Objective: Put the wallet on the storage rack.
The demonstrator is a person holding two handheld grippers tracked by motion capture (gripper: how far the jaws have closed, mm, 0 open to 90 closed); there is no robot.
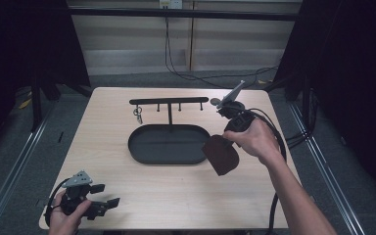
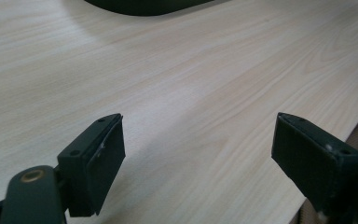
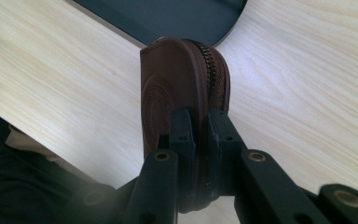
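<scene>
- The left gripper (image 1: 108,195) rests at the table's (image 1: 176,196) seven o'clock corner, jaws spread wide over bare wood, nothing between them.
- A black oval tray (image 1: 142,147) sits at the table's centre; a hook rack (image 1: 169,101) rises at its twelve o'clock, keys (image 1: 137,114) hanging from it.
- The right gripper (image 3: 200,135) pinches a brown zipped pouch (image 1: 221,154), held above the table at the tray's four o'clock edge.
</scene>
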